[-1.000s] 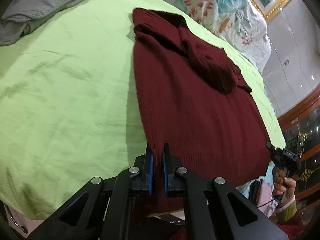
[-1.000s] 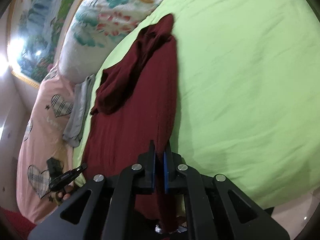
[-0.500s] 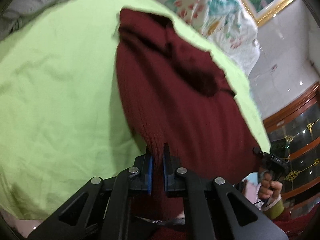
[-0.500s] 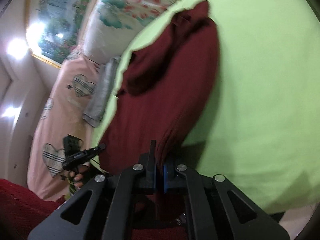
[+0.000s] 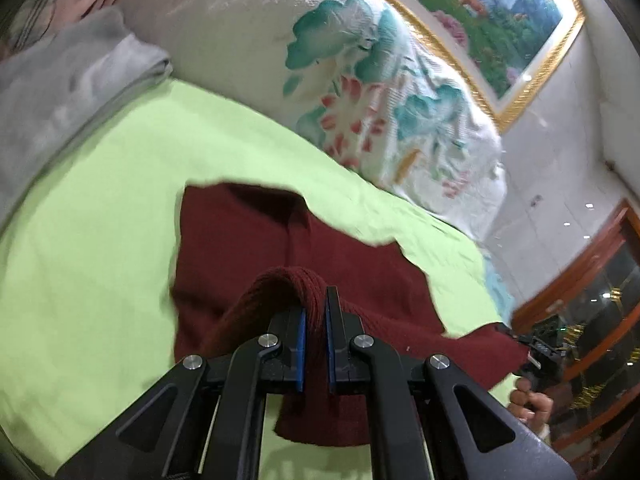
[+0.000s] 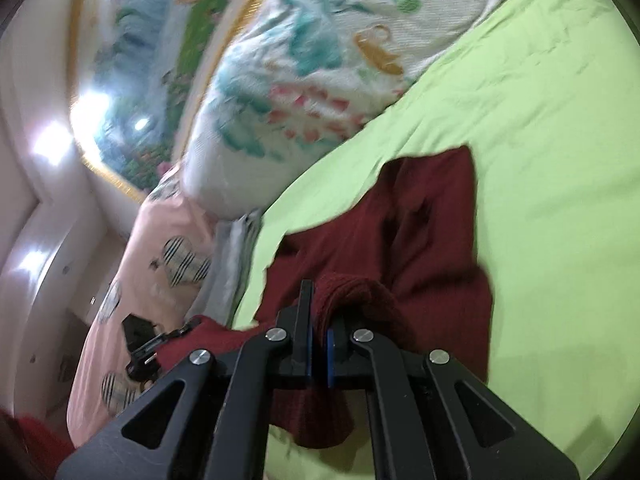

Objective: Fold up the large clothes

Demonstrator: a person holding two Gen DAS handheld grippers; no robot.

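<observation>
Sweater: the dark red knitted sweater [image 5: 248, 248] lies on the bed, its near hem raised off the sheet and bunched at both tongs, the far part still flat on the cloth.
Left gripper: the left gripper [image 5: 315, 320] has its blue-lined jaws pinched narrow on a thick roll of the sweater's hem; knit hangs down below the jaws.
Right gripper: the right gripper [image 6: 319, 336] is clamped the same way on the other corner of the hem, the fabric humped over the right finger.
Between the tongs: the hem stretches from one to the other; in the left wrist view the right gripper shows at the far right edge with a hand [image 5: 532, 402] around its handle.
Bed sheet: a light green sheet [image 5: 88, 240] covers the bed, wrinkled and bare on both sides of the sweater.
Beyond the sweater: a big white quilt with teal and pink flowers [image 5: 340, 80] is heaped along the head of the bed, well apart from the sweater's far edge.
Left side: a folded grey cloth [image 5: 60, 92] rests on the sheet near that quilt; next to it in the right wrist view lies pink bedding with checked hearts [image 6: 160, 264].
Wall: a gold-framed landscape picture [image 5: 492, 12] hangs above the quilt.
Right edge: dark wooden furniture with glass [image 5: 592, 280] stands by the bed.
In the way: the bunched hem hides the fingertips of both tongs.
</observation>
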